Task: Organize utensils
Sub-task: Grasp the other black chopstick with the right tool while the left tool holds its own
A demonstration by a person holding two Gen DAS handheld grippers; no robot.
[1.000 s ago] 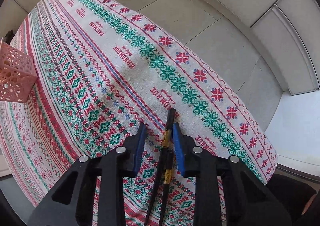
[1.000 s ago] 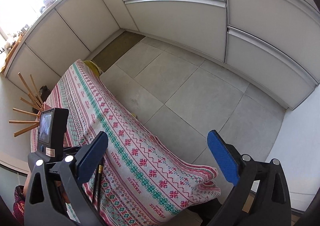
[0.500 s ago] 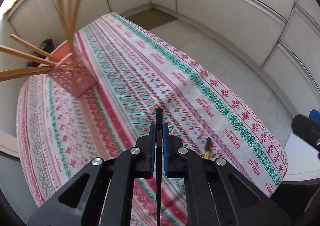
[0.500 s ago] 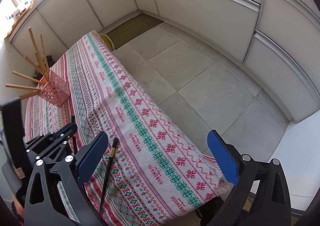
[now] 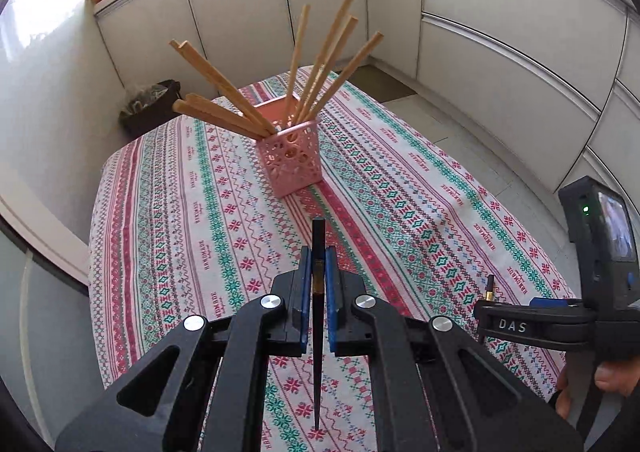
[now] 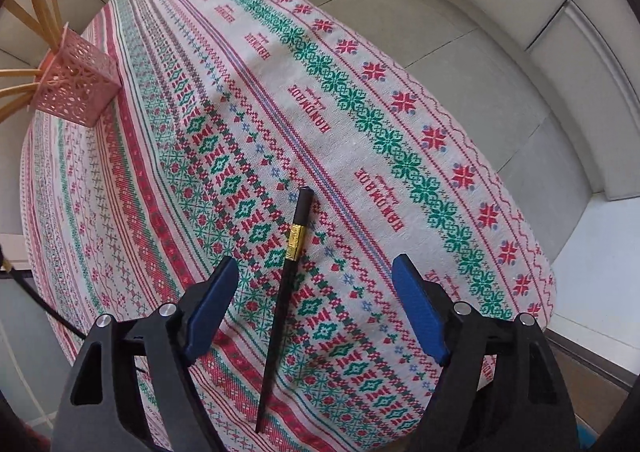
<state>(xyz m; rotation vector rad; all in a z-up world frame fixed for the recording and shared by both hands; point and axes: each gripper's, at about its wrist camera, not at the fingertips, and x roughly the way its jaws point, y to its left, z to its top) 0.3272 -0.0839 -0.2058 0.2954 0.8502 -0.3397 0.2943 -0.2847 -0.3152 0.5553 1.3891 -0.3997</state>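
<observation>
My left gripper [image 5: 318,264] is shut on a black chopstick [image 5: 317,332] with a gold band, held above the table and pointing toward the pink lattice holder [image 5: 291,160]. The holder contains several wooden chopsticks [image 5: 320,68]. My right gripper [image 6: 316,292] is open and hovers over a second black chopstick [image 6: 286,280] with a gold band that lies flat on the tablecloth between its fingers. The holder also shows in the right wrist view [image 6: 74,86] at far left. The right gripper shows at lower right in the left wrist view [image 5: 532,326].
The table wears a patterned red, green and white tablecloth [image 5: 400,188]. White cabinets [image 5: 500,52] line the room. A dark bin [image 5: 148,108] stands behind the table's far left corner. The table's right edge drops to grey floor tiles [image 6: 460,24].
My left gripper has lifted one black chopstick and swung toward the holder. My right gripper has moved down over the remaining chopstick on the cloth.
</observation>
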